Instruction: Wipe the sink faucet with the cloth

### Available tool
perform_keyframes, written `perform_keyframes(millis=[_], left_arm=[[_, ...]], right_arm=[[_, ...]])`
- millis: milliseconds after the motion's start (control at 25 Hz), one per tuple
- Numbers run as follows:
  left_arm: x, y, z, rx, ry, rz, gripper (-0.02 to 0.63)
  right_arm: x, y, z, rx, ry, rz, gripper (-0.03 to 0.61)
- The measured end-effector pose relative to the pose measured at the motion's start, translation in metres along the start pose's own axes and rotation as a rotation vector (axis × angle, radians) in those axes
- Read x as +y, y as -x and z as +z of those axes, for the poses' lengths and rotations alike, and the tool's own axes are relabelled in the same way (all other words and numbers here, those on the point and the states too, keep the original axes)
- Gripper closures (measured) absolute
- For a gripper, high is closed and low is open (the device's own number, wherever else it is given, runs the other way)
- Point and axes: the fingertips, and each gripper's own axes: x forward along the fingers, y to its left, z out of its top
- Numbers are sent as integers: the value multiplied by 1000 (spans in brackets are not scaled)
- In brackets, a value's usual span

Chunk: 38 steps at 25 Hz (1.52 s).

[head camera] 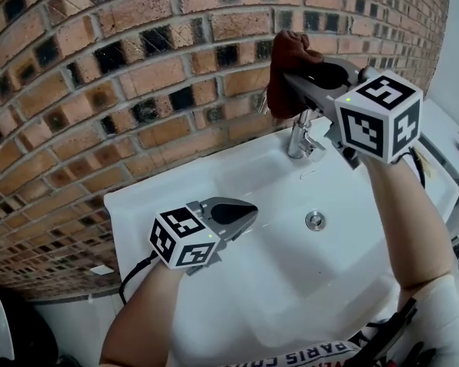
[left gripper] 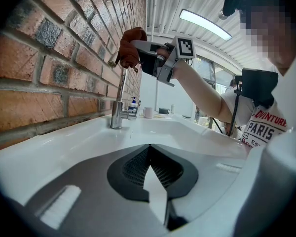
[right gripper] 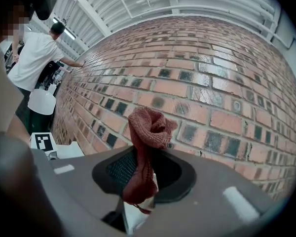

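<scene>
**A:** Where do we stand?

**B:** Our right gripper [head camera: 297, 82] is clamped on the reddish cloth [head camera: 289, 52]. A wad of it is bunched beyond the jaws. We hold it high at the top of the faucet [head camera: 298, 140], close to the brick wall [head camera: 138, 90]. In the left gripper view the cloth seems to sit on the faucet's crown, though we cannot be sure it touches.

**A:** And the left gripper [head camera: 241, 214]?

**B:** Its jaws are pressed together on nothing. It hovers low over the white sink [head camera: 245, 281], well apart from the faucet.

**A:** So how do we wipe well?

**B:** We grip firmly so the wad cannot slip, and we press the soft bunch against the chrome, not the hard jaw tips. Then we draw it down the neck toward the base, turning the wrist to reach the wall side. We should also avoid scraping the jaws on the brick.
</scene>
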Motion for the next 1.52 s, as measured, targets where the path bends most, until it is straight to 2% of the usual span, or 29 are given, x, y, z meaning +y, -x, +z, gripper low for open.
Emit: perform_keyframes(millis=[440, 680, 1080, 1320, 1520], left_arm=[[1, -1, 0, 3, 1, 2, 614], [1, -1, 0, 4, 0, 3, 614], [1, 0, 0, 4, 1, 0, 614], [1, -1, 0, 4, 1, 2, 614], [1, 0, 0, 4, 1, 0, 614]], right_arm=[[-40, 16, -16, -13, -66, -86, 486], [-59, 24, -39, -3, -95, -143, 486], [-75, 28, -77, 15, -188, -190, 488], [-77, 27, -105, 46, -229, -210, 488], [-74, 22, -137, 111, -256, -211, 488]])
